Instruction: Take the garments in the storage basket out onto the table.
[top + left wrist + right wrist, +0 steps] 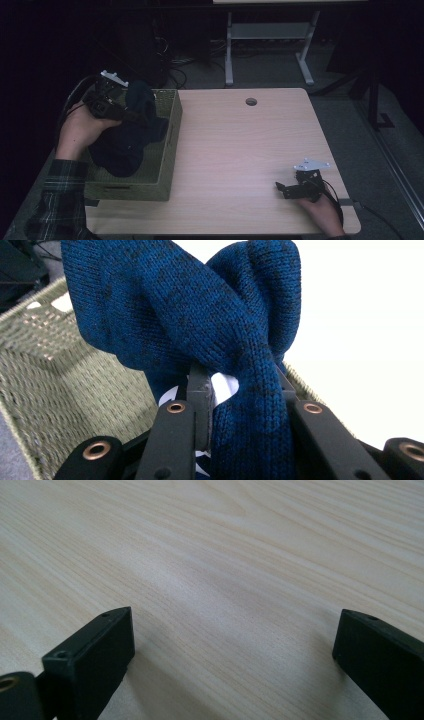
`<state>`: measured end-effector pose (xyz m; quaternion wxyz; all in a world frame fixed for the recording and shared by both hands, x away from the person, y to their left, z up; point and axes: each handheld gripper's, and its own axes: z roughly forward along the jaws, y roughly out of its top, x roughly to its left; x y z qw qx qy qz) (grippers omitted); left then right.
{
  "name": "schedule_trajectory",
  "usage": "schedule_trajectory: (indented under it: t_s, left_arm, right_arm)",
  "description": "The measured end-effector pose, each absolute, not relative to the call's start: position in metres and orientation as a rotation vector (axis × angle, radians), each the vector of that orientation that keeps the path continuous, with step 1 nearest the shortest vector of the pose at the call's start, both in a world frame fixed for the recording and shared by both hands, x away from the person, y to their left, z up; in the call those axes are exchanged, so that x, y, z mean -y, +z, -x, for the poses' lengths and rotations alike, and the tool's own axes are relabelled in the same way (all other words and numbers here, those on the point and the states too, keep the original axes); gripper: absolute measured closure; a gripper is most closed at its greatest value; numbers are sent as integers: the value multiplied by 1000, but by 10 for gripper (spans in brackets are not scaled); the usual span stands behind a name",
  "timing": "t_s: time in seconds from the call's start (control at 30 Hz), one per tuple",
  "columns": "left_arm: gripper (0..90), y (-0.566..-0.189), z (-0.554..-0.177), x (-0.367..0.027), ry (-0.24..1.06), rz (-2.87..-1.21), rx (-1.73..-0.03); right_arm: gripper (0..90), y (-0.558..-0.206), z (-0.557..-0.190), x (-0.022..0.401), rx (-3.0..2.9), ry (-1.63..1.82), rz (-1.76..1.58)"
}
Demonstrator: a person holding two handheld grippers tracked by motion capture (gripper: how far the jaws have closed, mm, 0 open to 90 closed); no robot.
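knitwear is bunching between your left gripper (240,390) jaws: you are pinching a fold of the dark blue knitted garment (200,315), pads pressing on it, while the rest is hanging down into the woven olive basket (167,165) at the counter's (240,150) left edge. you are holding that gripper above the basket's far left corner. your right gripper (232,645) is resting low over bare wood near the counter's front right corner, jaws spread wide and gripping nothing.
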<state>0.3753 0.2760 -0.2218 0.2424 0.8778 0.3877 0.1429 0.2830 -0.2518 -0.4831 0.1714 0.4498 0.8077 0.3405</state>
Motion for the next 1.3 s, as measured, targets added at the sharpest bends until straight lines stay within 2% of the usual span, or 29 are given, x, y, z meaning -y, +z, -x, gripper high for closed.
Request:
schedule_trajectory:
  t_s: [0.83,1.3]
  left_arm:
    - [722,-171,-369,-225,431,-2412,-893]
    - [722,-161,-367,-170,374,-2411,-761]
  right_arm:
    - [29,-483,-283,252,-2294,967,-1276]
    - [28,-483,-283,252,-2294,966,-1276]
